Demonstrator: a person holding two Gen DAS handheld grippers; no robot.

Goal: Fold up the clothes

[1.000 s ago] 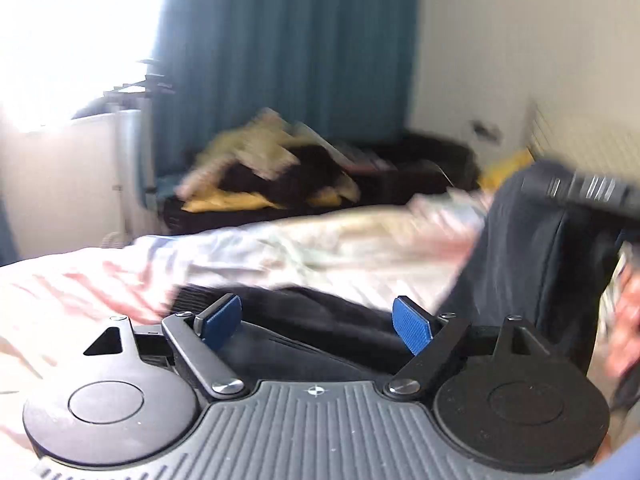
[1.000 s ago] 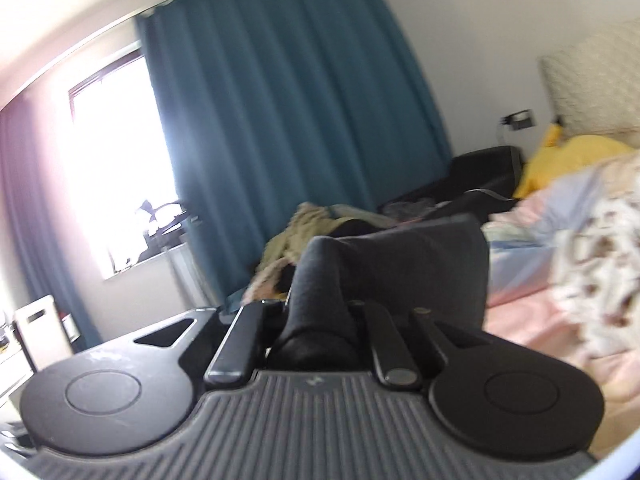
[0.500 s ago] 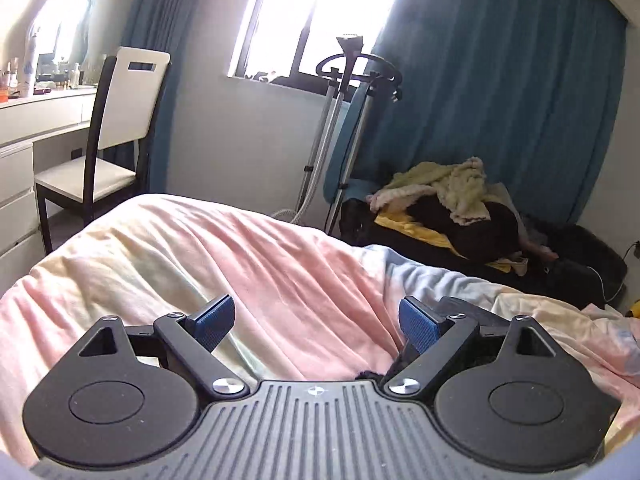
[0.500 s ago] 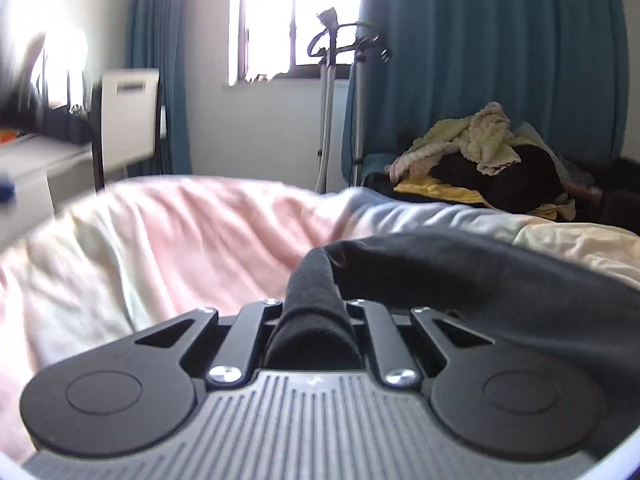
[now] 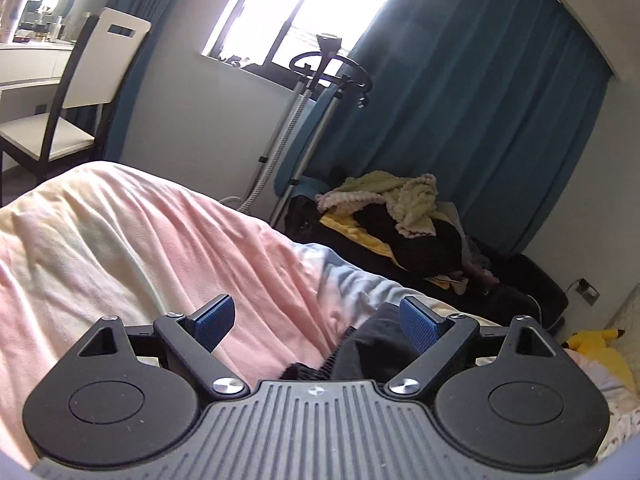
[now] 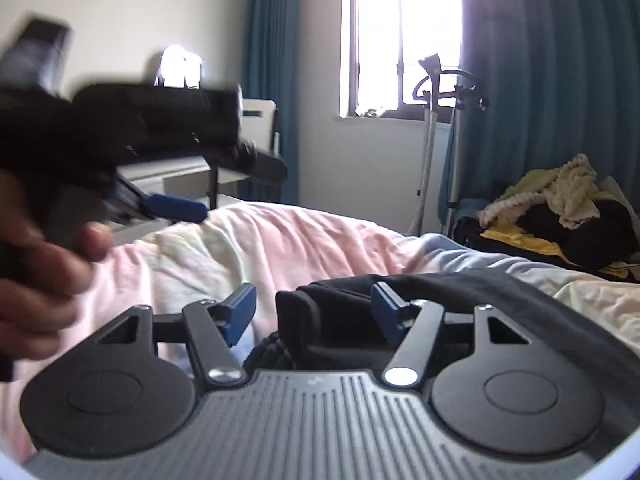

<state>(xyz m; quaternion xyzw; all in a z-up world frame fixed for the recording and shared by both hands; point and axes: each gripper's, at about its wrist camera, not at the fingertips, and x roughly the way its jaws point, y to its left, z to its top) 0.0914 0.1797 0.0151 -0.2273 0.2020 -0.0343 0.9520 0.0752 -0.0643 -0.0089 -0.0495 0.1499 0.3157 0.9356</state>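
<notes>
A dark garment (image 6: 460, 300) lies on the pastel pink and white duvet (image 6: 304, 240). My right gripper (image 6: 314, 312) is open, with a folded edge of the garment between its blue pads, not clamped. In the left wrist view, my left gripper (image 5: 316, 326) is open and empty; the garment's edge (image 5: 372, 344) lies just by its right pad (image 5: 418, 330). The left gripper also shows blurred at the upper left of the right wrist view (image 6: 120, 136), held in a hand above the bed.
A pile of clothes (image 5: 400, 224) lies on a dark seat by the teal curtain (image 5: 480, 120). A garment steamer stand (image 5: 316, 92) stands under the window. A white chair (image 5: 76, 92) and desk are at left. A yellow plush toy (image 5: 596, 348) lies at right.
My right gripper has opened and let go of the dark garment, which now lies on the duvet. My left gripper has lifted and moved left, staying open.
</notes>
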